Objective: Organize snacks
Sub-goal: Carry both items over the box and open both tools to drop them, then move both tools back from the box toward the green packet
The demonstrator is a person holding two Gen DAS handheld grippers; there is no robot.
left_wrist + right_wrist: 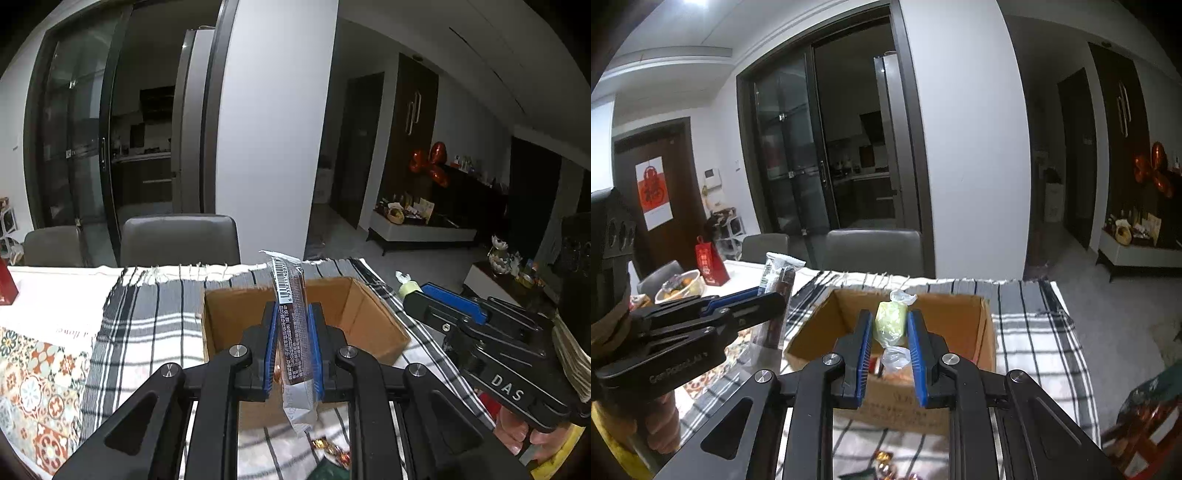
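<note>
My left gripper (291, 314) is shut on a long brown snack bar packet (293, 332) with a barcode, held upright above the open cardboard box (373, 314). My right gripper (889, 319) is shut on a pale green wrapped candy (889, 323) with clear twisted ends, above the same box (982, 332). In the left wrist view the right gripper (424, 291) shows at the right with the candy (406, 284) at its tip. In the right wrist view the left gripper (768, 295) shows at the left with the bar (779, 291).
The box sits on a black-and-white checked cloth (147, 314) over a table. Small wrapped sweets (332, 450) lie on the cloth near the front. A red bag (711, 266) and a food bowl (679, 286) stand at the far left. Grey chairs (181, 240) stand behind the table.
</note>
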